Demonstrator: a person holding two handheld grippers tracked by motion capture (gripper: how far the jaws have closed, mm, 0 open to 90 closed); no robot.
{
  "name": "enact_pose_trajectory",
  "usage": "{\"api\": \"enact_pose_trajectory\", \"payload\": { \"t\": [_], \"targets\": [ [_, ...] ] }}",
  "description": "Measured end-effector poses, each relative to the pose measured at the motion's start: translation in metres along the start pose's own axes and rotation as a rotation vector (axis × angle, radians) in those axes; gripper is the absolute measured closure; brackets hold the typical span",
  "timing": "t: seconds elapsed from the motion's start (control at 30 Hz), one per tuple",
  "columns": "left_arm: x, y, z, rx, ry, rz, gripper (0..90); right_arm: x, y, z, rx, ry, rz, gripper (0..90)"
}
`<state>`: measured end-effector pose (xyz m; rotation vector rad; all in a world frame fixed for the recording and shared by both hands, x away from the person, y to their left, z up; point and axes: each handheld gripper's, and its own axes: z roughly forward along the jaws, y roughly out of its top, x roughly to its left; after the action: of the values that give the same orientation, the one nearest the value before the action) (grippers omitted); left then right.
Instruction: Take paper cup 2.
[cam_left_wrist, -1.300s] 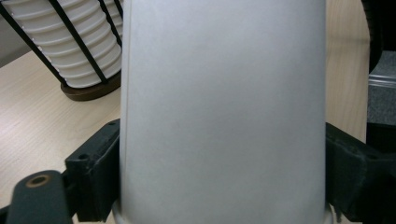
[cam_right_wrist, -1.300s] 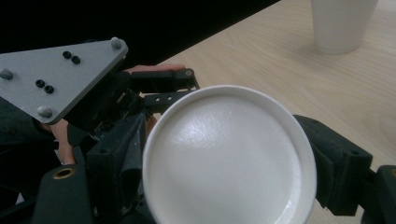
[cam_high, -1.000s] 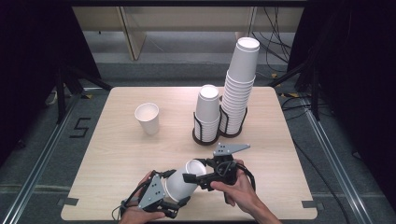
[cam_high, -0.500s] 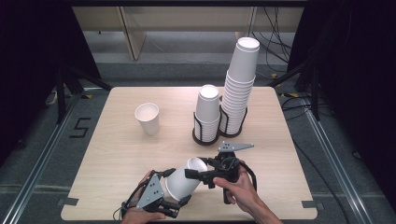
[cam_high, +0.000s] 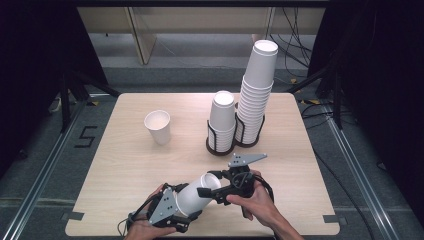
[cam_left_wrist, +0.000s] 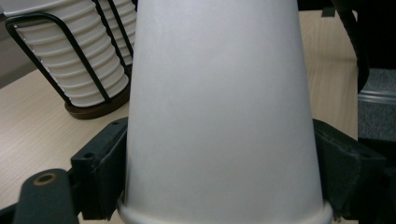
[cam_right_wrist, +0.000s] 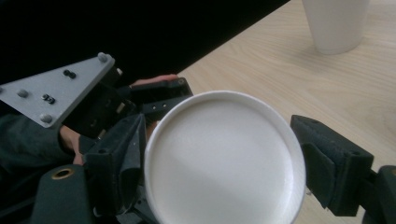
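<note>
The counter (cam_high: 125, 165) is pale wood-grain laminate, smooth and matt. Lying at its near edge, the white cup (cam_high: 196, 196) looks like matt paper with a smooth wall and a rolled rim. The left tongs (cam_high: 187, 216) and right tongs (cam_high: 209, 184) are matt black plastic, the pads (cam_left_wrist: 348, 168) slightly rough. Behind the cup, thin black metal wire rises from a dark, wood-like base to form the holder (cam_high: 212, 135). The grey plate (cam_right_wrist: 60, 88) is dull, studded with small shiny screws.

Pale wooden table (cam_high: 130, 165) evenly lit from overhead; surroundings dark. Faint, soft shadows. White paper cup (cam_left_wrist: 224, 116) blurred close-up in gripper views; no glare.
</note>
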<state>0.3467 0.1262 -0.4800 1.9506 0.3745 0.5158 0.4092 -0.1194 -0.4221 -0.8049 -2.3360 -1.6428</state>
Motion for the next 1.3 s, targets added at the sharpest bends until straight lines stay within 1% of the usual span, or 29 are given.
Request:
{"api": "enact_pose_trajectory", "payload": {
  "t": [0.07,0.1,0.13,0.17,0.2,0.23,0.3,0.33,0.37,0.4,0.43,0.5,0.57,0.6,0.63,0.7,0.77,0.83,0.87,0.9,0.97,1.0,1.03,1.07,1.13,1.17,1.23,1.27,1.3],
  "targets": [
    [-0.001,0.001,-0.001,0.025,-0.001,0.018,15.3,0.001,0.0,-0.001,0.008,-0.006,0.005,20.5],
    [-0.001,0.001,-0.001,0.035,0.0,0.025,15.3,0.001,0.001,-0.002,0.019,-0.016,-0.018,19.6],
    [-0.001,0.001,-0.001,0.042,0.001,0.034,15.3,0.001,0.002,-0.003,0.024,-0.024,-0.024,19.2],
    [0.0,0.002,-0.002,0.061,-0.005,0.05,15.3,0.0,0.002,-0.004,0.037,-0.017,-0.037,18.6],
    [-0.001,0.001,-0.002,0.054,-0.002,0.048,15.3,0.001,0.003,-0.004,0.057,-0.015,-0.019,17.3],
    [-0.001,0.001,-0.002,0.056,0.001,0.056,15.3,-0.001,0.003,-0.004,0.067,-0.016,-0.053,17.2],
    [-0.001,0.001,-0.002,0.063,-0.002,0.06,15.3,0.0,0.002,-0.004,0.087,-0.014,-0.034,17.4],
    [-0.001,0.001,-0.002,0.068,0.0,0.066,15.4,-0.001,0.002,-0.003,0.093,-0.025,-0.058,17.4],
    [-0.001,0.001,-0.002,0.07,-0.002,0.068,15.4,0.0,0.001,-0.003,0.105,-0.014,-0.047,17.5],
    [-0.001,0.001,-0.002,0.073,-0.009,0.069,15.4,-0.001,0.0,-0.002,0.117,-0.023,-0.068,17.2],
    [-0.001,0.001,-0.002,0.068,-0.009,0.075,15.3,-0.001,-0.001,-0.001,0.115,-0.014,-0.068,17.2],
    [-0.001,0.002,-0.003,0.08,-0.01,0.082,15.3,0.001,-0.002,0.0,0.151,-0.008,-0.036,17.2],
    [-0.002,0.002,-0.003,0.076,-0.011,0.089,15.3,0.0,-0.002,0.002,0.153,-0.007,-0.067,18.0],
    [-0.002,0.002,-0.003,0.075,-0.013,0.089,15.2,0.001,-0.003,0.003,0.157,0.001,-0.055,19.7],
    [-0.001,0.002,-0.003,0.08,-0.021,0.09,15.1,0.0,-0.003,0.004,0.155,0.01,-0.065,21.3],
    [0.0,0.001,-0.003,0.077,-0.028,0.093,14.2,0.0,-0.004,0.004,0.154,0.019,-0.057,22.2],
    [0.001,0.0,-0.002,0.047,-0.035,0.055,12.0,-0.001,-0.004,0.005,0.137,0.038,-0.042,23.3],
    [0.003,-0.002,-0.002,0.02,-0.04,0.034,9.1,-0.002,-0.003,0.003,0.133,0.034,-0.034,24.3],
    [0.002,-0.003,-0.001,-0.005,-0.033,0.009,8.2,-0.001,-0.002,0.001,0.127,0.038,-0.018,24.6],
    [0.003,-0.004,-0.001,-0.022,-0.026,-0.001,7.2,-0.002,-0.001,0.0,0.12,0.041,-0.022,24.9],
    [0.005,-0.005,-0.002,-0.052,-0.029,-0.055,6.7,-0.001,0.0,-0.002,0.11,0.037,-0.016,25.4],
    [0.006,-0.006,-0.001,-0.07,-0.029,-0.069,6.5,-0.003,0.0,-0.003,0.105,0.04,-0.021,25.5],
    [0.006,-0.006,-0.001,-0.083,-0.024,-0.075,5.9,-0.001,0.0,-0.004,0.105,0.046,0.013,25.6],
    [0.006,-0.007,-0.001,-0.092,-0.023,-0.093,5.4,-0.003,0.001,-0.005,0.089,0.039,-0.01,25.7],
    [0.007,-0.007,-0.001,-0.094,-0.026,-0.113,4.8,-0.003,0.002,-0.006,0.083,0.041,-0.014,25.8],
    [0.008,-0.007,-0.001,-0.098,-0.024,-0.115,4.1,-0.003,0.001,-0.005,0.076,0.06,-0.01,25.9],
    [0.008,-0.008,0.0,-0.093,-0.025,-0.127,3.5,-0.002,0.003,-0.007,0.08,0.032,-0.012,26.0],
    [0.008,-0.009,0.002,-0.101,-0.025,-0.136,3.1,-0.002,0.003,-0.007,0.077,0.035,-0.015,26.0],
    [0.007,-0.01,0.002,-0.09,-0.025,-0.147,2.9,-0.001,0.003,-0.007,0.077,0.032,-0.015,26.0]
  ]
}}
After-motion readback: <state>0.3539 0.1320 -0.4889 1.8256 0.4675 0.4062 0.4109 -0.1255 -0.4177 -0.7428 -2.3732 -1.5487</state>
